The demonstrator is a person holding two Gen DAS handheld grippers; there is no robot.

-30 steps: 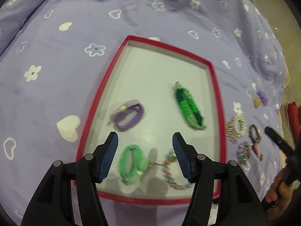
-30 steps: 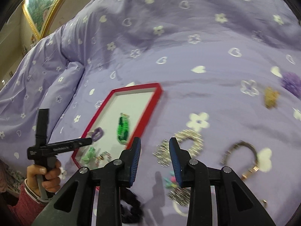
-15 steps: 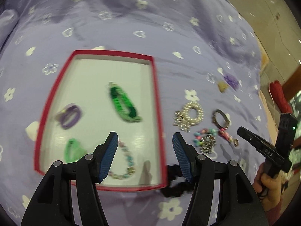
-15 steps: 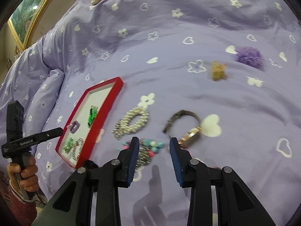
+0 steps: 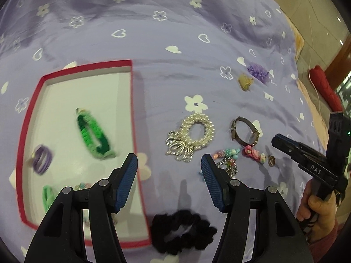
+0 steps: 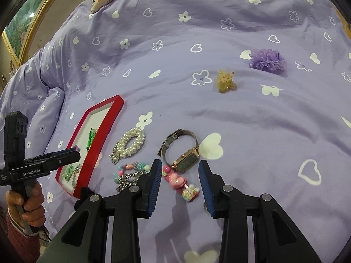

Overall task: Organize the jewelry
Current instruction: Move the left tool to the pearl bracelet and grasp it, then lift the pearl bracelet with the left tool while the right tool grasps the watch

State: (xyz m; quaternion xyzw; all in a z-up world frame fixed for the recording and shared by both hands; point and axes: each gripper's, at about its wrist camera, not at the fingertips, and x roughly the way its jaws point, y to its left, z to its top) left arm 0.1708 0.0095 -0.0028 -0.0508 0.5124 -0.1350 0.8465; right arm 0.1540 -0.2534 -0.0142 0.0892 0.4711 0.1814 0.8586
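- The left gripper (image 5: 169, 180) is hovering over the purple bedspread (image 5: 175, 32), with its fingers (image 5: 126, 184) released and nothing between them.
- The right gripper (image 6: 180, 185) is hovering over the same bedspread, its fingers (image 6: 154, 186) parted and gripping nothing; a pink charm clip (image 6: 178, 182) is lying on the bed in the gap between them.
- A red-rimmed tray (image 5: 134, 118) is sitting on the bed to the left in the left wrist view, holding a green braided bracelet (image 5: 93, 134), a purple hair tie (image 5: 41, 159), a light green hair tie (image 5: 48, 197) and a beaded bracelet that is largely hidden behind the left finger.
- A black scrunchie (image 5: 182, 232) is lying just beside the tray's near right corner, below the left gripper's fingers.
- A pearl scrunchie (image 6: 129, 144) with silver fringe is lying between the tray and a wristwatch (image 6: 182, 151).
- A multicolour bead and chain bracelet (image 6: 129, 174) is lying just beside the left finger of the right gripper, partly covered by it.
- A small ring (image 5: 271, 160) is lying at the end of the pink charm clip.
- A yellow claw clip (image 6: 226, 81) and a purple flower hair piece (image 6: 267, 61) are lying well apart from the rest, farther up the bed.
- A gold picture frame (image 6: 28, 22) is showing at the upper left of the right wrist view.
- The left gripper body is reading "GenRobot.AI"; the right gripper body is reading "DAS".
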